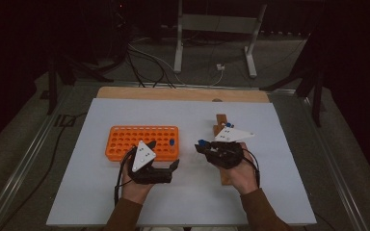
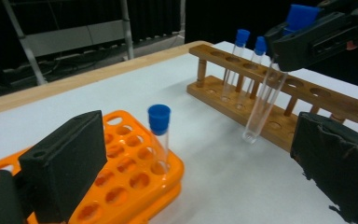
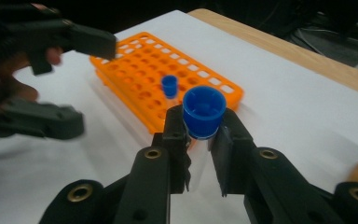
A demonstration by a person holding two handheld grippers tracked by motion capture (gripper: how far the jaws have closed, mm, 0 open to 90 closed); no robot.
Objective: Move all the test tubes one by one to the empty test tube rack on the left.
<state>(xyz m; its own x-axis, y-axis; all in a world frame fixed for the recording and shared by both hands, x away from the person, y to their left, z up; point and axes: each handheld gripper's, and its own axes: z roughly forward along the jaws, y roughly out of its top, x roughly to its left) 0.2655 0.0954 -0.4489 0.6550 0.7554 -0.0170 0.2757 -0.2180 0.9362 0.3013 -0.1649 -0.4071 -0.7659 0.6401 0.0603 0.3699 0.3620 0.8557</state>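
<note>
Now the right gripper (image 3: 200,140) clamps a blue-capped test tube (image 3: 203,112) just below its cap, upright, between the orange rack (image 1: 125,139) on the left and the wooden rack (image 2: 303,93). Nearer, the left gripper (image 1: 173,166) gapes wide, holding nothing.

Glossy orange plastic rack (image 2: 121,186), clear tube (image 2: 264,103) (blue-capped), varnished wooden rack (image 2: 279,88), matt tabletop (image 1: 183,202)

You're in a dim lab setup. At frame centre, an orange tube rack (image 1: 143,142) and wooden rack (image 1: 223,144) sit on a white table (image 1: 101,197); cables (image 1: 144,65) trail across the floor at upper centre.
</note>
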